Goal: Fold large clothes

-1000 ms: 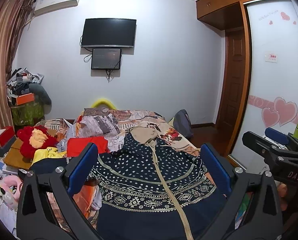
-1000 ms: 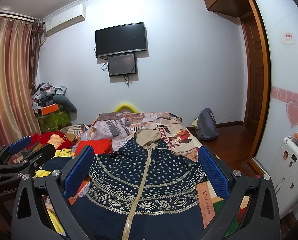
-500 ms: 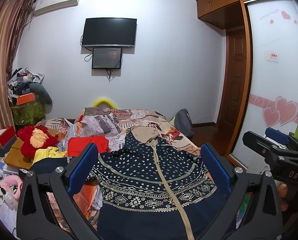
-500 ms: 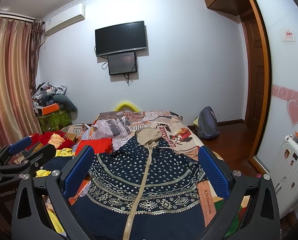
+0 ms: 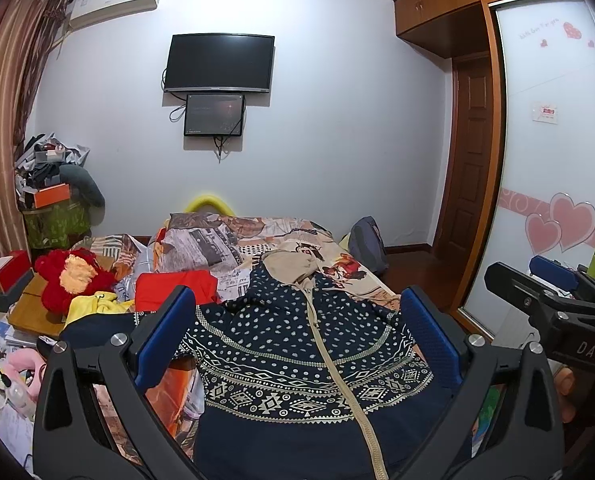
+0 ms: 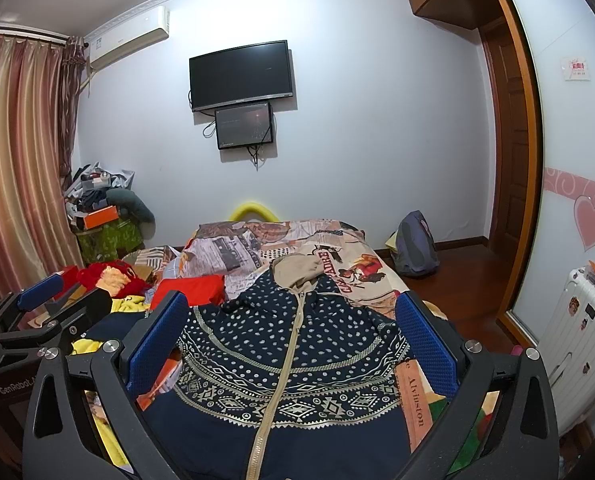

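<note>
A navy hooded jacket [image 5: 297, 360] with white dots, a patterned band, a beige zip and a beige hood lies spread flat on the bed, hood pointing away; it also shows in the right wrist view [image 6: 281, 364]. My left gripper [image 5: 297, 320] is open and empty, held above the jacket's lower half. My right gripper [image 6: 293, 320] is open and empty, also above the jacket. The right gripper shows at the right edge of the left wrist view [image 5: 553, 304], and the left gripper at the left edge of the right wrist view [image 6: 45, 320].
A printed bedsheet [image 6: 357, 268] covers the bed. Red cloth [image 5: 173, 288], yellow cloth [image 5: 93, 304] and a red plush toy [image 5: 69, 276] lie left of the jacket. A backpack [image 6: 415, 248] sits on the floor by the door. A white suitcase [image 6: 577, 344] stands at right.
</note>
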`<state>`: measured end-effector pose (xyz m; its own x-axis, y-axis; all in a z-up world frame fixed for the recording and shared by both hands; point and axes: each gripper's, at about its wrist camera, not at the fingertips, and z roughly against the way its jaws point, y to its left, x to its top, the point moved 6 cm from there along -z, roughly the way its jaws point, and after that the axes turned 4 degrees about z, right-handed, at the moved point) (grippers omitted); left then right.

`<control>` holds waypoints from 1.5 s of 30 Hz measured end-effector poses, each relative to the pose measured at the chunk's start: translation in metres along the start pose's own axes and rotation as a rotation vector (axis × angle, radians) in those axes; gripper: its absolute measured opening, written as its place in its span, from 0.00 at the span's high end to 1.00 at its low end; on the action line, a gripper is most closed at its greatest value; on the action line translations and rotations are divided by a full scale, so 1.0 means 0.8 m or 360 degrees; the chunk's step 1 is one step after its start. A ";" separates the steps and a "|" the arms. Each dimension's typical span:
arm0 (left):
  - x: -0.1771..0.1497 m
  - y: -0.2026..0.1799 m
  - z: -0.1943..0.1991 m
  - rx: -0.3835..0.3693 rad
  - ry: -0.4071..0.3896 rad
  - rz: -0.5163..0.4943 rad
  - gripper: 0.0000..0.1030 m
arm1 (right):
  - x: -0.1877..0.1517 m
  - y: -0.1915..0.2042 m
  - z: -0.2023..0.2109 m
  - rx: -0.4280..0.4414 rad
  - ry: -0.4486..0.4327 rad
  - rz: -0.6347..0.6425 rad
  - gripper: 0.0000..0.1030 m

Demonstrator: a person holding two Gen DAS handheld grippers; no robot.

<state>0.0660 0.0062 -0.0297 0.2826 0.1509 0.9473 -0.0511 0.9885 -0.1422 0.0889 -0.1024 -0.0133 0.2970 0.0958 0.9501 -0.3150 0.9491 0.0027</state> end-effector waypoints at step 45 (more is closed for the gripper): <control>0.012 0.162 -0.148 0.0369 0.0139 0.0112 0.00 | -0.006 -0.027 -0.124 -0.0048 0.0236 -0.0020 0.00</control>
<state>0.1756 0.1364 -0.0733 0.3519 0.2292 0.9075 -0.2890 0.9488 -0.1276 0.1838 -0.0931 -0.0490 0.4315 0.1252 0.8934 -0.2837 0.9589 0.0026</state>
